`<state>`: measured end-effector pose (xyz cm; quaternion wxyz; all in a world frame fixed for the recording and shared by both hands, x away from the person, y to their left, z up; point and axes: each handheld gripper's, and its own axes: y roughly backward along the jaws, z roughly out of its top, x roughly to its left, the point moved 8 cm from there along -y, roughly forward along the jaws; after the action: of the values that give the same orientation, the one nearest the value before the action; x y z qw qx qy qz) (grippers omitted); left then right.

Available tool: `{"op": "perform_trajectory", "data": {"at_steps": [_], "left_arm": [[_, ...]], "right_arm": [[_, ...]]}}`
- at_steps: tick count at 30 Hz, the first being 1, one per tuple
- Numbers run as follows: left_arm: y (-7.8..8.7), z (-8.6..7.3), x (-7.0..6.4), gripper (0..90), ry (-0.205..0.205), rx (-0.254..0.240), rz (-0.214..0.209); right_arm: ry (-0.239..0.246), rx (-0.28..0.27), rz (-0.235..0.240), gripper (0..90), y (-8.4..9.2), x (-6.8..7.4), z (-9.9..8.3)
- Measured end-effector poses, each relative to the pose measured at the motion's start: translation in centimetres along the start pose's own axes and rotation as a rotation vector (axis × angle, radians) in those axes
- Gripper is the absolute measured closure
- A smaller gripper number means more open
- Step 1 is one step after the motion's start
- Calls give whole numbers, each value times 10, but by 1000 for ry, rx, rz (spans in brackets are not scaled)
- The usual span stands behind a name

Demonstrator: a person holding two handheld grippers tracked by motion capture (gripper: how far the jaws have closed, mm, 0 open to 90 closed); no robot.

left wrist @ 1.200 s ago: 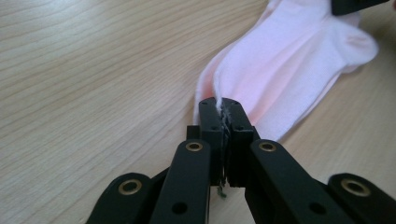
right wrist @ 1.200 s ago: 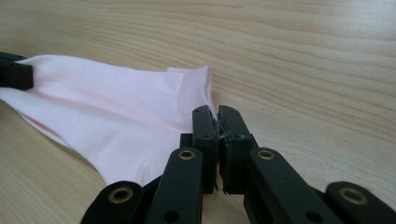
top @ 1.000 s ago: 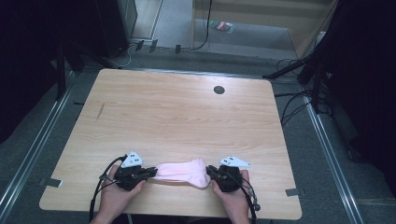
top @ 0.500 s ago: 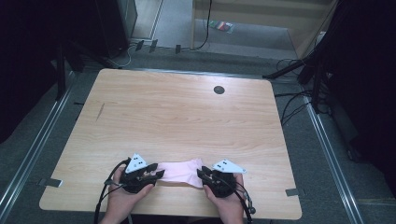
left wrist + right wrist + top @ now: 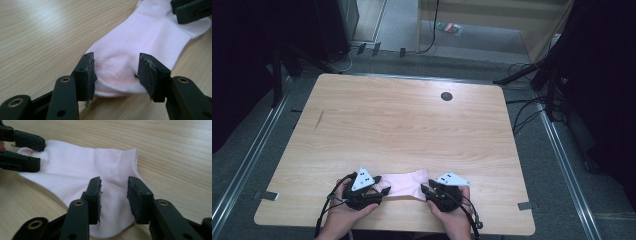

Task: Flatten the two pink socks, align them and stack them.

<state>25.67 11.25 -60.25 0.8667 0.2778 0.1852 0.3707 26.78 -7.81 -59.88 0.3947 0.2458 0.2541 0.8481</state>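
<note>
A pink sock (image 5: 403, 183) is lying flat at the lower centre of a wooden table (image 5: 402, 125). The left gripper (image 5: 116, 72) and right gripper (image 5: 114, 195) are straddling its two ends, jaws partly apart and just opening, pads not pressing the fabric.

Wood table (image 5: 412, 125) w/ pink sock (image 5: 404, 183) flat near front edge.

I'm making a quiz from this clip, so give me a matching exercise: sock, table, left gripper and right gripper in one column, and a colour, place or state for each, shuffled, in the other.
Column one:
1. sock
2. table
3. left gripper
4. right gripper

Column two:
A. light wood
B. jaws just opened, astride the sock's toe end
C. pale pink, lying flat
D. jaws just opened, astride the sock's cuff end

Pairs: 1-C, 2-A, 3-B, 4-D
</note>
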Motion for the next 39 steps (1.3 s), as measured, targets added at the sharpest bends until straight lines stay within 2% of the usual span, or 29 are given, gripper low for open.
{"op": "perform_trajectory", "data": {"at_steps": [1,4,7,10,13,15,17,20,21,23,29,37,39], "left_arm": [[1,1,0,429,23,-12,-34],[7,5,2,342,54,-62,-64],[15,12,6,252,76,-113,-54],[22,15,11,147,99,-138,-35],[27,16,16,74,109,-144,-31],[31,16,20,23,117,-152,-39],[37,14,28,9,142,-164,-41],[44,10,39,9,165,-172,-16],[47,8,42,9,163,-170,-6],[52,4,50,0,169,-170,16],[66,-9,71,0,191,-170,87],[86,-26,99,0,221,-173,166],[91,-30,109,0,246,-180,181]], "right_arm": [[-4,-4,10,599,0,0,0],[0,-28,30,540,3,1,4],[5,-64,36,451,8,0,9],[12,-93,33,334,14,-4,15],[-6,-120,31,268,21,-10,19],[-39,-135,42,189,26,-15,21],[-64,-127,33,118,31,-22,22],[-81,-121,23,15,38,-30,23],[-86,-122,26,5,41,-32,23],[-64,-128,24,0,46,-37,22],[-67,-134,-8,0,58,-54,16],[-51,-137,-84,0,74,-89,2],[-53,-143,-94,0,80,-99,-1]]}}
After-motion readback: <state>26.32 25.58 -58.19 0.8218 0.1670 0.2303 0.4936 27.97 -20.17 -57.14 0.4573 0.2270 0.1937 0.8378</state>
